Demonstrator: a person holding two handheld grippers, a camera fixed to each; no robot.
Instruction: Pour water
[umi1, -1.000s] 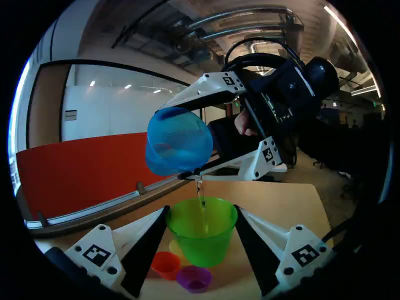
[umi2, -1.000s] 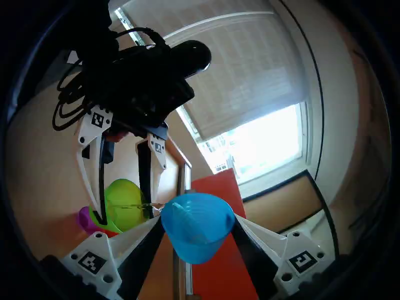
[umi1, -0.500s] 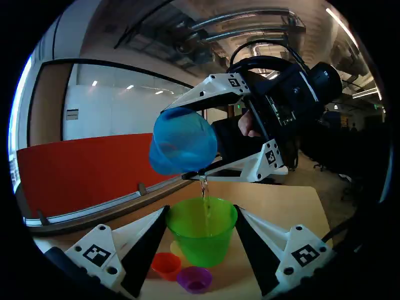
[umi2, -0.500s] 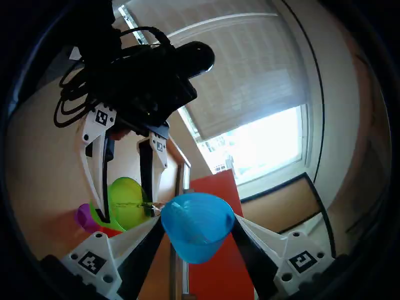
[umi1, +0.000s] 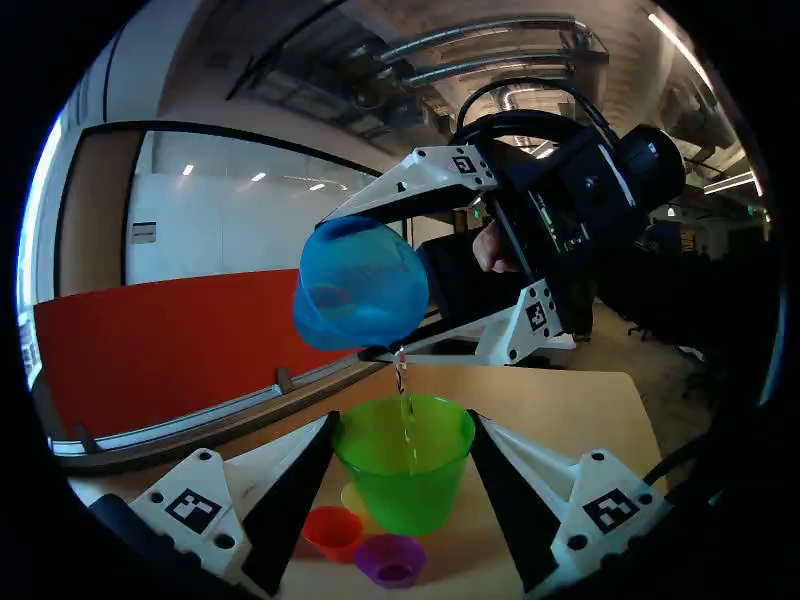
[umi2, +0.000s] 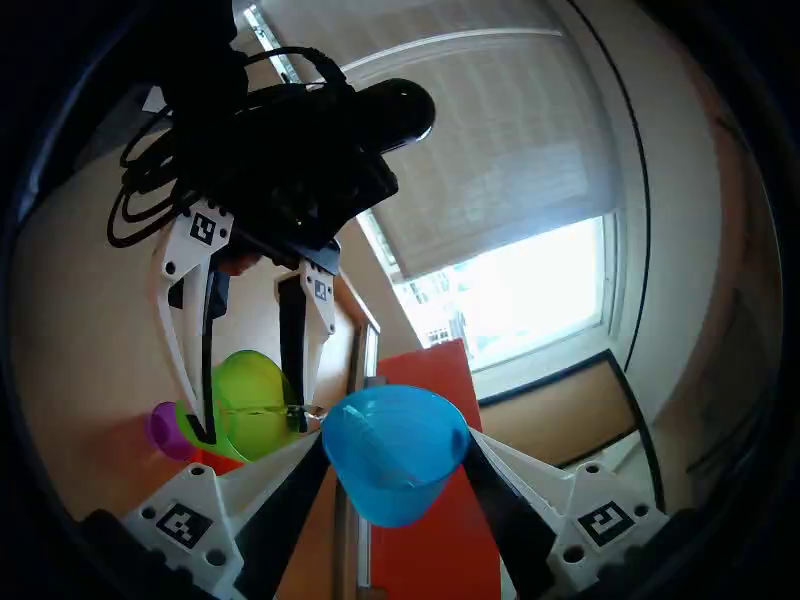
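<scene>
**Spotter:** Anything changed in the last second?

**Operator:** Hardly. The blue cup (umi1: 360, 285) has eased a touch to the left in the left gripper view, and the thin thread of water (umi1: 402, 375) is still running. My other hand has stayed put.

**Spotter:** Who's holding what?

**Operator:** The right gripper (umi2: 395, 440) has both fingers pressed on the blue cup's sides, with the cup tipped well over. The left gripper (umi1: 400, 425) is clamped the same way on the green cup (umi1: 405, 460), which stands upright just below the blue cup's lip. The stream drops straight into its mouth.

**Spotter:** Is the green cup resting on the table (umi1: 560, 400)?

**Operator:** I can't tell. It's over the tabletop, with an orange cup (umi1: 333, 528) and a purple cup (umi1: 390, 560) near its base.

**Spotter:** So where are we?

**Operator:** Mid-pour, I'd say. A little water seems to sit near the blue cup's rim, so it isn't empty.

**Spotter:** Next?

**Operator:** I'd tip the blue cup further, slowly, keeping its lip above the green mouth and the left hand still. A thin stream could cling to the lip and dribble outside.
</scene>
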